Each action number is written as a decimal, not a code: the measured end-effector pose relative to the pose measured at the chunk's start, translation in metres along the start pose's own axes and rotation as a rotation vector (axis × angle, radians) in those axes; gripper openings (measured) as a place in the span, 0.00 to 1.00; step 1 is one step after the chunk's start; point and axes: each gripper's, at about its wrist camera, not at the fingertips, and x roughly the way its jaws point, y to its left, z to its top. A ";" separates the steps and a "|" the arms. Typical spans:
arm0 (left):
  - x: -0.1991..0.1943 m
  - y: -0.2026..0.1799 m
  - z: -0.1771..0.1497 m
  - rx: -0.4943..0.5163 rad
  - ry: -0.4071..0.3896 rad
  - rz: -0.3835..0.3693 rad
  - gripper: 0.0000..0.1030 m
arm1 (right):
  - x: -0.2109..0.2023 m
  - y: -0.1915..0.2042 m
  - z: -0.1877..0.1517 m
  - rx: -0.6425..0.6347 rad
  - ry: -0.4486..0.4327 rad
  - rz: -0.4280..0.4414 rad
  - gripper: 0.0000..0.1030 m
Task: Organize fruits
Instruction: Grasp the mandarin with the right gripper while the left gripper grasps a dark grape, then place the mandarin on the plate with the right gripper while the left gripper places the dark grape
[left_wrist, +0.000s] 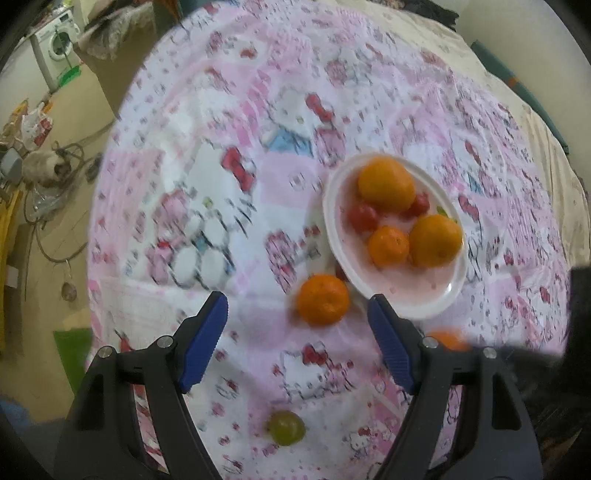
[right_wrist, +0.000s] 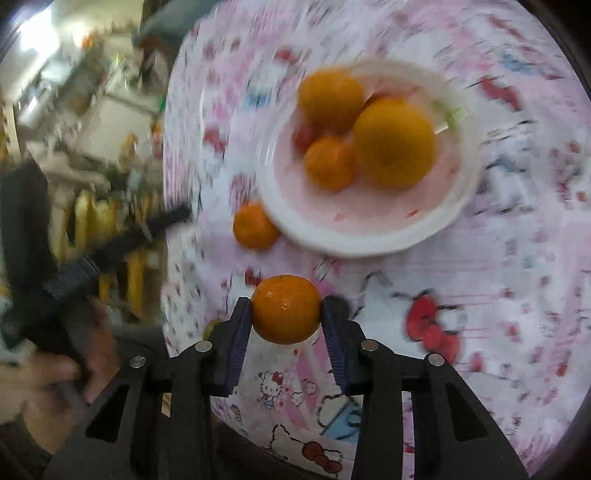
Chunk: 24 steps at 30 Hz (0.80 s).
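Note:
A white plate (left_wrist: 417, 302) holds two oranges, a small tangerine (left_wrist: 388, 246) and red cherry tomatoes (left_wrist: 363, 217). It also shows in the right wrist view (right_wrist: 354, 236). A loose tangerine (left_wrist: 323, 299) lies on the cloth beside the plate, just ahead of my open, empty left gripper (left_wrist: 297, 306); it also shows in the right wrist view (right_wrist: 255, 226). A green grape (left_wrist: 286, 427) lies between the left fingers, nearer the camera. My right gripper (right_wrist: 286, 308) is shut on another tangerine (right_wrist: 286, 308) above the cloth, near the plate.
A round table carries a pink-and-white cartoon cloth (left_wrist: 207, 206). Beyond its left edge are the floor, cables, bags and a washing machine (left_wrist: 55, 48). The left hand and its gripper (right_wrist: 74, 280) show at the left of the right wrist view.

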 end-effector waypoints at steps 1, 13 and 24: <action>0.004 -0.006 -0.004 0.013 0.018 -0.006 0.72 | -0.009 -0.006 0.002 0.021 -0.029 0.003 0.39; 0.059 -0.096 -0.048 0.277 0.176 0.029 0.48 | -0.065 -0.062 0.004 0.172 -0.180 -0.026 0.39; 0.083 -0.122 -0.054 0.320 0.228 0.053 0.20 | -0.077 -0.075 -0.002 0.186 -0.193 -0.030 0.39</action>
